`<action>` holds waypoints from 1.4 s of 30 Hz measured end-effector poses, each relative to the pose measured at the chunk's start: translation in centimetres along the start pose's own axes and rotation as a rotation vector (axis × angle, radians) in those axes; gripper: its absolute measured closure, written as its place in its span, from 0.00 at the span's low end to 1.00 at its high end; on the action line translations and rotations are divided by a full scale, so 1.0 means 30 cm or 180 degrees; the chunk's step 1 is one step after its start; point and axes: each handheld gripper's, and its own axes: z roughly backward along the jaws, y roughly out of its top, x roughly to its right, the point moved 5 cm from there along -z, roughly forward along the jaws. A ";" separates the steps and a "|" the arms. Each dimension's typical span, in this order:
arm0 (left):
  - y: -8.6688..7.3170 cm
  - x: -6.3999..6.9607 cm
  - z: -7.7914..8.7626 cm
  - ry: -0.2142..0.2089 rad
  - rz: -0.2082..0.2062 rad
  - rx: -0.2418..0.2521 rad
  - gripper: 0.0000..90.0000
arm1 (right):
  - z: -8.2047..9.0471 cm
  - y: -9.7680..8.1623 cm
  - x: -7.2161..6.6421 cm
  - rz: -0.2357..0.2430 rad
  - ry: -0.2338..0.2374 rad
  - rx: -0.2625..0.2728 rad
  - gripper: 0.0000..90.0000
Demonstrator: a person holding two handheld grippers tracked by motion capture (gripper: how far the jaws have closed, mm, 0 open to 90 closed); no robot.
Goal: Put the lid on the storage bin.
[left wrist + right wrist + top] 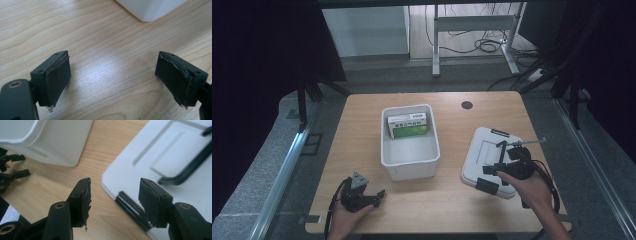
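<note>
A white plastic bin (412, 167) stands mid-table with a green and white box (408, 125) lying in its far end. To its right a white lid (482, 145) with a black handle (190, 167) lies flat on the wood. My right gripper (494, 172) hovers open at the lid's near left edge; in the right gripper view the right gripper (115, 195) has its jaws either side of the lid (150, 152) border, by a black clip (130, 207). My left gripper (381, 195) rests open near the front left, and the left gripper (112, 72) has bare wood between its jaws.
The bin's corner (150, 8) lies just ahead of the left gripper, and the bin (57, 142) sits left of the lid. A dark round cable hole (467, 105) marks the table's far side. The floor beyond holds a desk frame (472, 22) and cables.
</note>
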 end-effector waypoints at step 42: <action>0.000 0.000 0.000 -0.0001 -0.0001 -0.0003 0.14 | 0.007 0.132 0.189 -0.0516 -0.0403 -0.0156 0.48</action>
